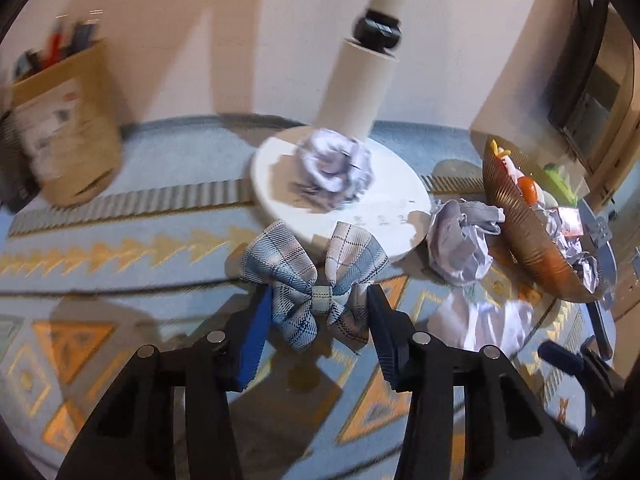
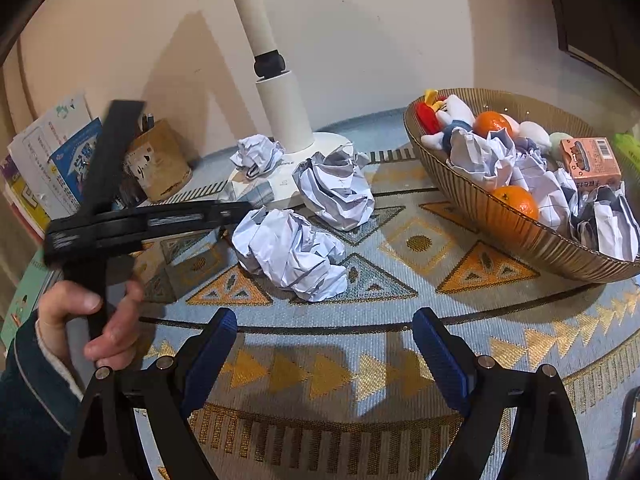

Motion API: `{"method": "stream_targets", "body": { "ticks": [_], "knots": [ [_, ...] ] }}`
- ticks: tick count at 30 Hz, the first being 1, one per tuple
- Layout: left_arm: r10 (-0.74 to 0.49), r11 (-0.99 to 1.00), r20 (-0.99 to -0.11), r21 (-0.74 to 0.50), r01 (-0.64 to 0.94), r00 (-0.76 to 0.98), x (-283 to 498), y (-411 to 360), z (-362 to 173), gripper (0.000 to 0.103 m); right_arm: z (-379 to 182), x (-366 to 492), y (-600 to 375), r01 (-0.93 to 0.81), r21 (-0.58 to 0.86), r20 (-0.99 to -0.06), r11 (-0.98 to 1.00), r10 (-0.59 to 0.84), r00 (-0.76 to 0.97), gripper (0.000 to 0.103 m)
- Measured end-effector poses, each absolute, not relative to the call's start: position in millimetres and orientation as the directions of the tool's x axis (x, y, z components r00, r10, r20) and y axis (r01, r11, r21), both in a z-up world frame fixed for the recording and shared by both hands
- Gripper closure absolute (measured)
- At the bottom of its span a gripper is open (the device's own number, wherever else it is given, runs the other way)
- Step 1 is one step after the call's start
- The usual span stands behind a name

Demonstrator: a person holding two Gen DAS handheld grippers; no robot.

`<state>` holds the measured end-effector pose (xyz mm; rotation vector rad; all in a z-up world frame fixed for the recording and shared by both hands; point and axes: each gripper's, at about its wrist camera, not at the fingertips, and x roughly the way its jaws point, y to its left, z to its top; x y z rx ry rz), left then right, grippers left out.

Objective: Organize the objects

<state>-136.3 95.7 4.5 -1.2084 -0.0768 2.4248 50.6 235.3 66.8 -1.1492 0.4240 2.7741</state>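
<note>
two jaws on one plaid bow

two pads of the left gripper (image 1: pixel 318 314) pinch the plaid bow (image 1: pixel 314 280) at its lower loops, just above the patterned cloth (image 1: pixel 120 248). the right gripper (image 2: pixel 324 354) hangs wide and empty. beyond lie crumpled paper balls (image 2: pixel 290 250), the lamp base (image 1: pixel 394 208) and a full basket (image 2: pixel 500 224). soft fabric could slip loose mid-lift.

Home living space, patterned tablecloth (image 2: pixel 320 372), fruit bowl (image 2: pixel 500 236), lamp base (image 1: pixel 340 196), children's books (image 2: pixel 48 160)
</note>
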Motion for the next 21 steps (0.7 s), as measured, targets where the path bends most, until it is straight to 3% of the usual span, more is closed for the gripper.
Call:
{"method": "stream_targets", "body": {
  "ticks": [4, 9, 13, 15, 16, 19, 21],
  "knots": [
    [0.403, -0.910, -0.732, -0.258, -0.323, -0.549, -116.2, 76.3, 9.7, 0.059, 64.4, 44.3, 240.9, -0.215, 0.247, -0.730, -0.945, -0.035, -0.682, 0.014],
    [0.437, -0.899, -0.684, -0.316, -0.303, -0.584, -112.1, 62.1, 8.9, 0.058, 59.2, 15.4, 255.2, -0.223, 0.441, -0.742, -0.869, -0.214, -0.635, 0.014],
    [0.470, -0.882, -0.650, -0.378, -0.283, -0.597, -110.8, 50.5, 8.3, 0.058, 57.2, -11.2, 245.2, -0.242, 0.369, -0.763, -0.897, -0.144, -0.631, 0.017],
    [0.487, -0.871, -0.644, -0.404, -0.279, -0.590, -110.0, 44.6, 6.6, 0.058, 51.2, -18.9, 237.5, -0.202, 0.383, -0.746, -0.901, -0.173, -0.643, 0.045],
    [0.491, -0.869, -0.644, -0.409, -0.279, -0.587, -110.3, 45.0, 6.3, 0.058, 49.6, -19.5, 234.5, -0.176, 0.406, -0.729, -0.897, -0.202, -0.654, 0.053],
    [0.477, -0.878, -0.638, -0.385, -0.286, -0.604, -108.6, 50.3, 9.9, 0.058, 55.5, -13.2, 220.8, -0.141, 0.354, -0.722, -0.924, -0.174, -0.669, 0.066],
    [0.454, -0.891, -0.643, -0.346, -0.294, -0.617, -105.3, 54.8, 12.2, 0.058, 63.2, -4.7, 213.8, -0.129, 0.326, -0.721, -0.937, -0.158, -0.675, 0.066]
  ]
}}
